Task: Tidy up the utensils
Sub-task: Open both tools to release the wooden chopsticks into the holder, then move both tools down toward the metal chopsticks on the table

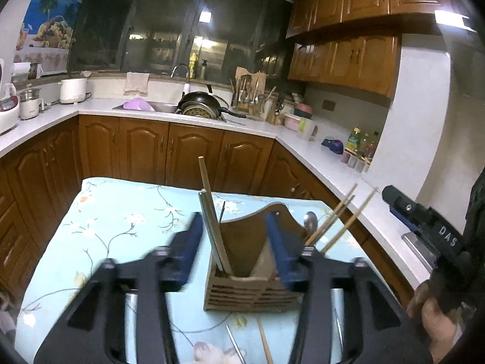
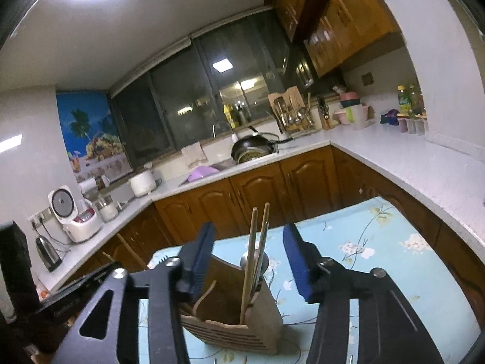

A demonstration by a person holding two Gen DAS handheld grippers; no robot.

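On the flowered surface (image 1: pixel 100 212) the wooden holder (image 1: pixel 251 285) stands upright, keeping chopsticks (image 1: pixel 339 227) and a spoon (image 1: pixel 310 221) sorted; left tool (image 1: pixel 236 242) and right tool (image 2: pixel 248 261) both gape half-open, gripping nothing; loose chopsticks (image 1: pixel 263 342) lie nearby.

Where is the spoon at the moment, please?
The spoon stands in the wooden holder's right compartment beside the chopsticks, on the floral cloth.

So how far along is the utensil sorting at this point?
Mostly done: the wooden holder already has chopsticks, a spoon and metal pieces standing in it. Nothing is in hand; the left tool and right tool are both open. Left: loose chopsticks on the floral cloth.
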